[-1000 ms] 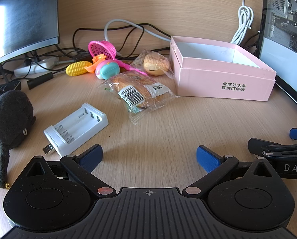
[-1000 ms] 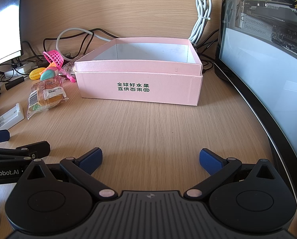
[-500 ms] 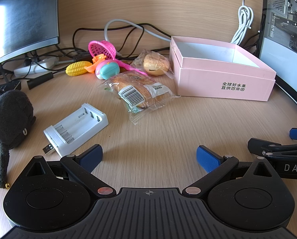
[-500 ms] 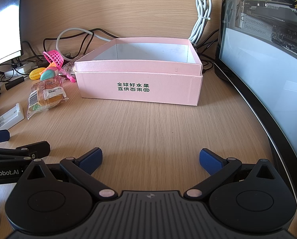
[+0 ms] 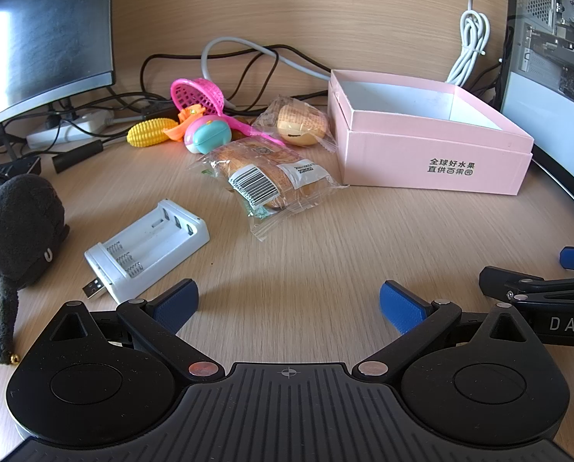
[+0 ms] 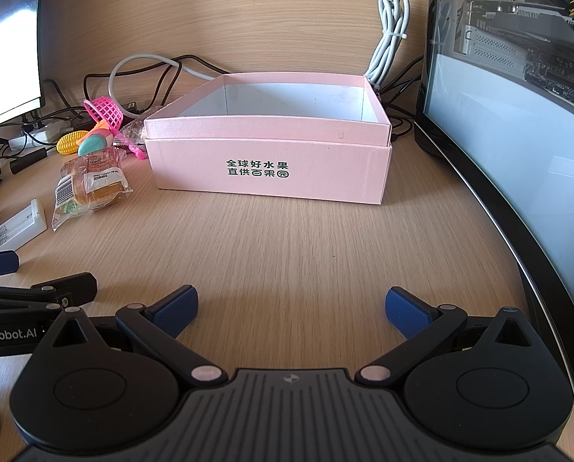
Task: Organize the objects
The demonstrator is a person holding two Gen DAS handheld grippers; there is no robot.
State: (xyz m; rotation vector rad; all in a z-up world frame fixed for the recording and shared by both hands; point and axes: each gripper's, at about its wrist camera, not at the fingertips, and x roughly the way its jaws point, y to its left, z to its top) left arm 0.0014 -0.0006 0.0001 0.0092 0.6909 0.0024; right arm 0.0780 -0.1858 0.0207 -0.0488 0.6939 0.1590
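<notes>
Nothing has shifted in the last second — left gripper and right gripper both hover wide, empty. Pink box ahead of the right gripper holds nothing; battery charger just ahead-left of the left gripper — organizing hasn't begun.

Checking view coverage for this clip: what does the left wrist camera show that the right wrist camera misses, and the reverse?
Left wrist only: the whole black plush toy, the charger's USB plug, and the second wrapped pastry in full.
Right wrist only: the pink box head-on, with its far inner wall.
Both: the white battery charger, barcoded bread packet, toy corn, pink net scoop, and the open left gripper and right gripper.
</notes>
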